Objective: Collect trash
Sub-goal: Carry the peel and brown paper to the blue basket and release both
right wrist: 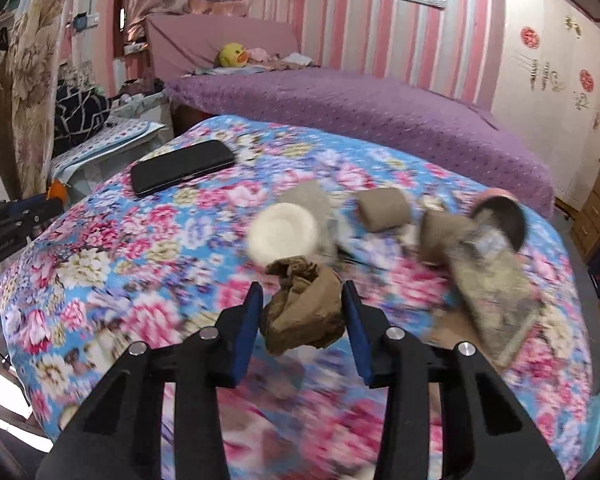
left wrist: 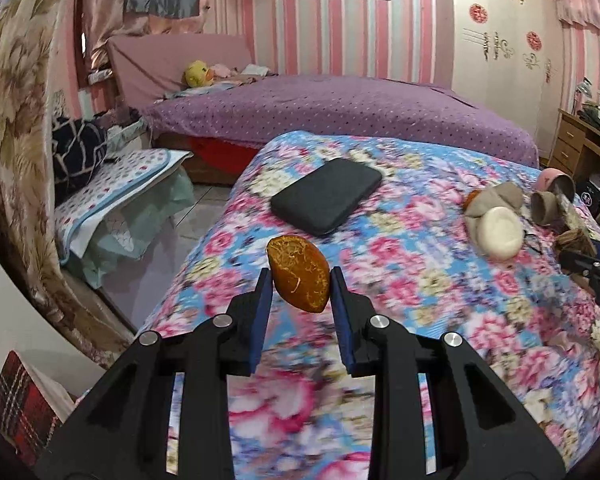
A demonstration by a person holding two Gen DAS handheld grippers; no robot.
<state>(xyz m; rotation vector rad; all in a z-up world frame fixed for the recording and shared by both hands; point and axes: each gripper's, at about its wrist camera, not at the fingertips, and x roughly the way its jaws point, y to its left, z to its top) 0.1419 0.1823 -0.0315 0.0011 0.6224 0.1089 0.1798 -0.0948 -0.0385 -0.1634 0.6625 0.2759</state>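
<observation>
My left gripper (left wrist: 299,280) is shut on an orange peel (left wrist: 299,274) and holds it above the floral-covered table (left wrist: 420,320). My right gripper (right wrist: 302,298) is shut on a crumpled brown paper wad (right wrist: 302,316), just above the cloth. More trash lies on the table: a white round lid or cup (right wrist: 283,234) with grey paper behind it, a cardboard tube (right wrist: 384,205), a second tube (right wrist: 436,236), a flat printed wrapper (right wrist: 496,288). The white cup (left wrist: 500,232) also shows in the left wrist view.
A black phone (right wrist: 182,166) lies at the table's far left; it shows in the left wrist view (left wrist: 326,196). A pink cup (right wrist: 504,216) lies tipped at the right. A purple bed (right wrist: 360,108) stands behind. Wooden drawers (right wrist: 598,200) are at the right, a covered stand (left wrist: 120,184) at the left.
</observation>
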